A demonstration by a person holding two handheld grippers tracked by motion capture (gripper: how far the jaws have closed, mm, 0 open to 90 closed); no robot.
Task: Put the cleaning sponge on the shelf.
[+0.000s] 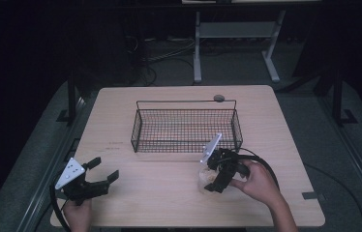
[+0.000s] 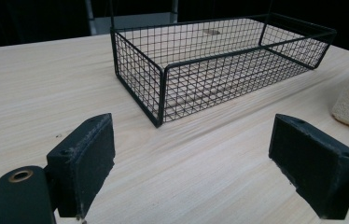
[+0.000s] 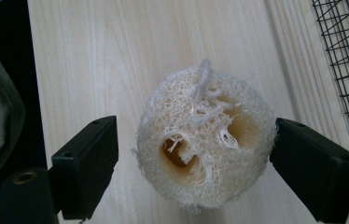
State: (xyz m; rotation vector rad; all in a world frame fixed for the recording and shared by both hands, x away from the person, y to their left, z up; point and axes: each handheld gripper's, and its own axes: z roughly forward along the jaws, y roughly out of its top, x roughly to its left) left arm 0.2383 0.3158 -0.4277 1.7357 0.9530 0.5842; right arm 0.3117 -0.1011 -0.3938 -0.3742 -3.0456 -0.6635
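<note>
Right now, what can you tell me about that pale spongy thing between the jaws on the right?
The loofah slice is a cream, round disc of coarse fibrous mesh, with two or three brownish hollows through its middle and a frayed tuft at one edge. It lies flat on the wooden table, near the wire basket. The right gripper straddles it with jaws open; one jaw seems to touch its rim, the other stands apart.

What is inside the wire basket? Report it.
Through the mesh of the wire basket only the bare wooden table shows. The loofah lies outside it, between the right claw's open jaws.
</note>
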